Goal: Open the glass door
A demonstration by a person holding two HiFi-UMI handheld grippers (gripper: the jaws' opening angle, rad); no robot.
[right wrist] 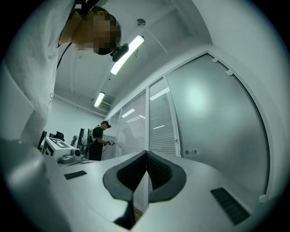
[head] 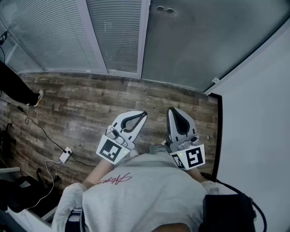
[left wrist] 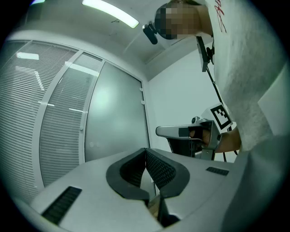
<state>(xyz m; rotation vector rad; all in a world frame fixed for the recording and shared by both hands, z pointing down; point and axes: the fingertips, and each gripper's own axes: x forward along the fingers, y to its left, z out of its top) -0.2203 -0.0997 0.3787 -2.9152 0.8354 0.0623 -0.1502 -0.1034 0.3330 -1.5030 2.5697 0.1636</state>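
Left hand-held gripper point(head: 144, 113) and right hand-held gripper point(head: 172, 110) are closed, empty; door point(head: 213, 41) looks heavy, stiff, slick: push beside its fittings point(head: 164, 9).

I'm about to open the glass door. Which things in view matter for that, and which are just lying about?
For the job:
- glass door
- two round fittings near its edge
- left gripper, shut and empty
- right gripper, shut and empty

Just lying about:
- white power strip on the wood floor
- dark cable
- bystander's shoe
- blinds panels
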